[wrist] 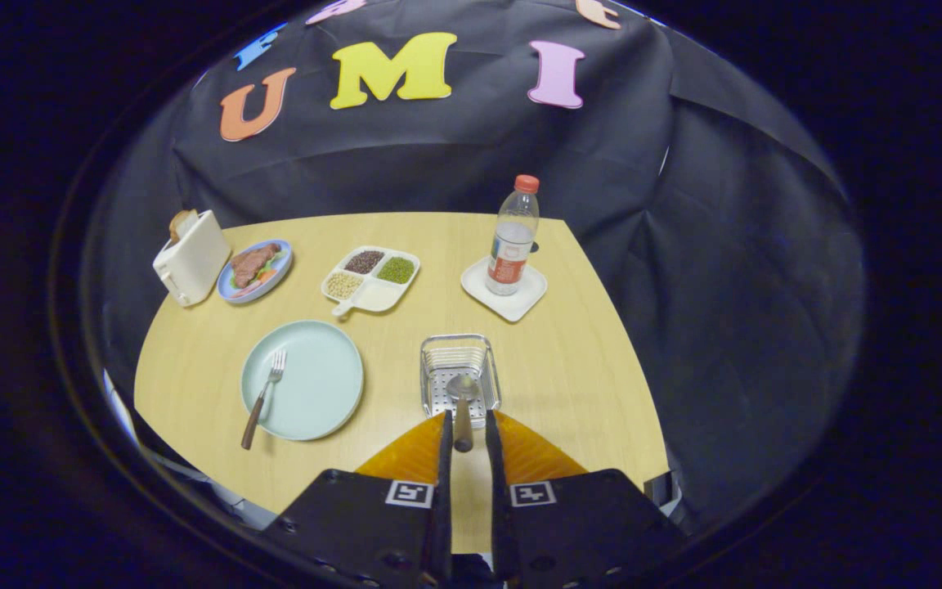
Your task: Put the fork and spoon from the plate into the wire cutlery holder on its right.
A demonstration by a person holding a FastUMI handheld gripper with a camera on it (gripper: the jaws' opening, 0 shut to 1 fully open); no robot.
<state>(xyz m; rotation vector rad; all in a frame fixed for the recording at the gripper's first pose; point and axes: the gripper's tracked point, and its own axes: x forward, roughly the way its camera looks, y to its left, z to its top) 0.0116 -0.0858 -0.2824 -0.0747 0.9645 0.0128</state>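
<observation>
Table: pale wood top (602, 360) in front of a black cloth wall (724, 286).
Toaster: white (191, 258), at the far left corner, a slice of bread sticking out of its top.
Small plate: blue rim (278, 276), just right of the toaster, with brown meat and some vegetables on it.
Tray: white, divided (373, 296), right of the small plate; dark, green and pale grains in three sections, one section bare.
Plate: pale green, round (316, 384), nearer than the tray and left of the holder.
Fork: metal tines, brown handle (263, 397), lying along the plate's left side, tines on the plate, handle end reaching over the near rim onto the table.
Holder: wire basket with a perforated floor (459, 372), right of the plate, just ahead of the fingers.
Spoon: metal bowl, dark handle (463, 397); bowl over the holder's near part, handle running back between the fingers.
Gripper: (464, 425) fingers closed in on the spoon's handle from both sides, gripping it at the holder's near edge.
Bottle: clear, red cap, red label (512, 241), upright on a white square coaster (520, 304), beyond the holder and to its right.
</observation>
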